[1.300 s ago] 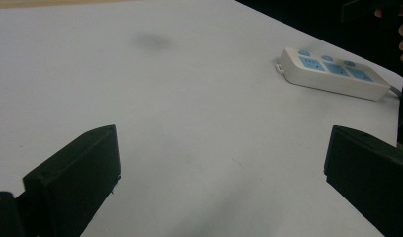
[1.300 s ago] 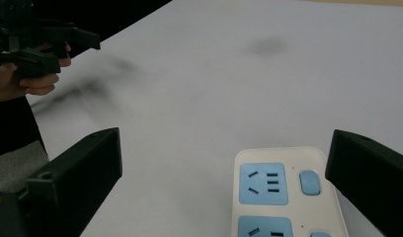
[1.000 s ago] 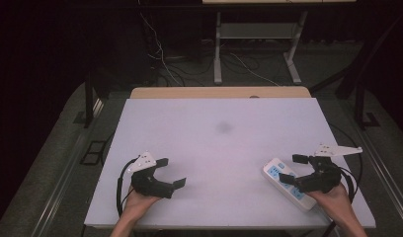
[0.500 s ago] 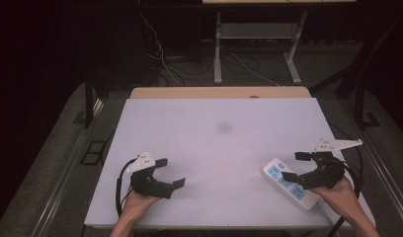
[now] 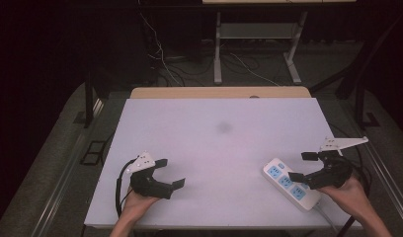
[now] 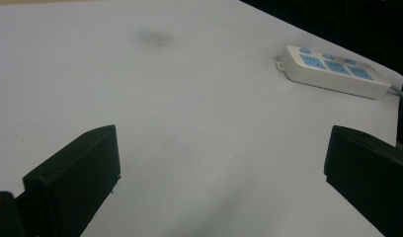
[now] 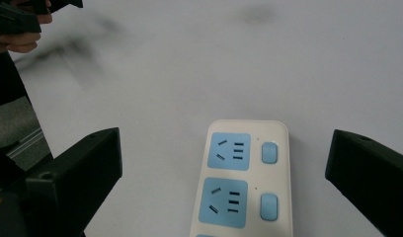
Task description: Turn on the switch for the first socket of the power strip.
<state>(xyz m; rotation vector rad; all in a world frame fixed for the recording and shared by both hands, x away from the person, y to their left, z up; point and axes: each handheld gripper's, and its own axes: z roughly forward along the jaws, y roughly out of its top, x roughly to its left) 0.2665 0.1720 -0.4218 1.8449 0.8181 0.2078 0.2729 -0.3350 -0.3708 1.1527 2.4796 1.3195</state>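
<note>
I have the right gripper hovering over the power strip, which lies flat near the near-right corner of the white table, angled so its cord runs off the near edge. In the right gripper view the jaws stand wide apart with the strip's far end between them, blue sockets and switches facing up; I hold nothing with it. From above I can't quite tell whether the lower jaw touches the strip's casing or sits just over it.

My left gripper rests at the near-left, well apart from the strip, jaws also spread and empty. Its own view looks across bare tabletop to the strip at the far right.

As I judge it, the work is at its start: the strip is not yet grasped or lifted, no plug is in any socket, and the approach, closing and any move all remain.
</note>
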